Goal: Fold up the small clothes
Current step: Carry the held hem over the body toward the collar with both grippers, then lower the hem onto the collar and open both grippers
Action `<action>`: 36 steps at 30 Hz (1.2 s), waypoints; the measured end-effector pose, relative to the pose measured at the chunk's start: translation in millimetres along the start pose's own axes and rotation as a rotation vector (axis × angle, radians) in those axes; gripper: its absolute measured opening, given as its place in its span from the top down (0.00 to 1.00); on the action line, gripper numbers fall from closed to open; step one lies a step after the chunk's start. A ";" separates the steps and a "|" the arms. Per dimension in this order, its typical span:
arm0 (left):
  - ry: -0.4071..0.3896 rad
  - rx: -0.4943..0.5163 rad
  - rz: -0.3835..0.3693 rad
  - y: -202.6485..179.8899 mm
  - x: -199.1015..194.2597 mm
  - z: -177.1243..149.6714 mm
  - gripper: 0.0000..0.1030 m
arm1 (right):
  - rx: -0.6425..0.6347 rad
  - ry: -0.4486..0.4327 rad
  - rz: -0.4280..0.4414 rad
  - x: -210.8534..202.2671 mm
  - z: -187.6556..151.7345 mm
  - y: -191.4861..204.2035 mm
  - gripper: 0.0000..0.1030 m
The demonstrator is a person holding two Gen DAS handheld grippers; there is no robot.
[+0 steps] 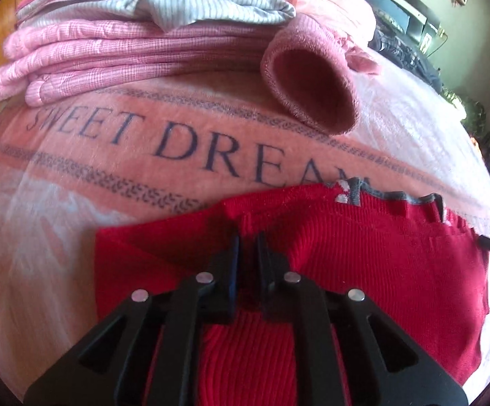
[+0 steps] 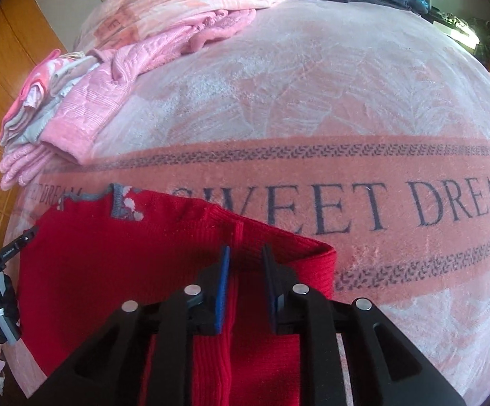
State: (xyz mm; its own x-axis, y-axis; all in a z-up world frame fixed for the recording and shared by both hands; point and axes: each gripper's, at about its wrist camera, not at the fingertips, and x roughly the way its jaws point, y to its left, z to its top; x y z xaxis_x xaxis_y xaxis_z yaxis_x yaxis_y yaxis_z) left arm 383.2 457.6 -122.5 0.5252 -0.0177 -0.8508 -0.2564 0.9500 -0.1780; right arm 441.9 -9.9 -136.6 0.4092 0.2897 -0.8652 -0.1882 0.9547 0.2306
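Red knit garment (image 1: pixel 363 253) collar-end away

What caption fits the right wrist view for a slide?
Right gripper pinches a fold of the red knit garment on the pink "SWEET DREAM" blanket, folded pink clothes stacked behind.

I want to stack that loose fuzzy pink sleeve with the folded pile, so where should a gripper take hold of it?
Take the fuzzy pink sleeve by its cuff rim, coming from the near side. The cuff gapes open toward the left wrist camera, so one finger could probably slip inside and the other outside, pinching a single plush layer.
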 end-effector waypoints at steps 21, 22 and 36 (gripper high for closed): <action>0.072 0.166 -0.080 -37.9 -86.0 -120.0 0.60 | -0.076 0.255 0.183 -56.9 -155.1 15.3 0.95; 0.086 0.168 -0.073 -36.3 -82.1 -122.7 0.60 | -0.072 0.249 0.171 -60.4 -155.9 13.6 0.95; 0.101 0.119 -0.079 -24.7 -83.4 -132.2 0.60 | -0.057 0.236 0.120 -72.8 -160.5 6.7 0.65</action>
State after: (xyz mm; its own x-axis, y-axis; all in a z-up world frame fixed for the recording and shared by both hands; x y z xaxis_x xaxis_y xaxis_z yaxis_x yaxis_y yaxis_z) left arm 238.5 394.4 -112.5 0.4544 -0.1188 -0.8828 -0.1170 0.9745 -0.1913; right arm 267.5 -35.6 -143.5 0.1628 0.3698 -0.9147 -0.2758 0.9072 0.3176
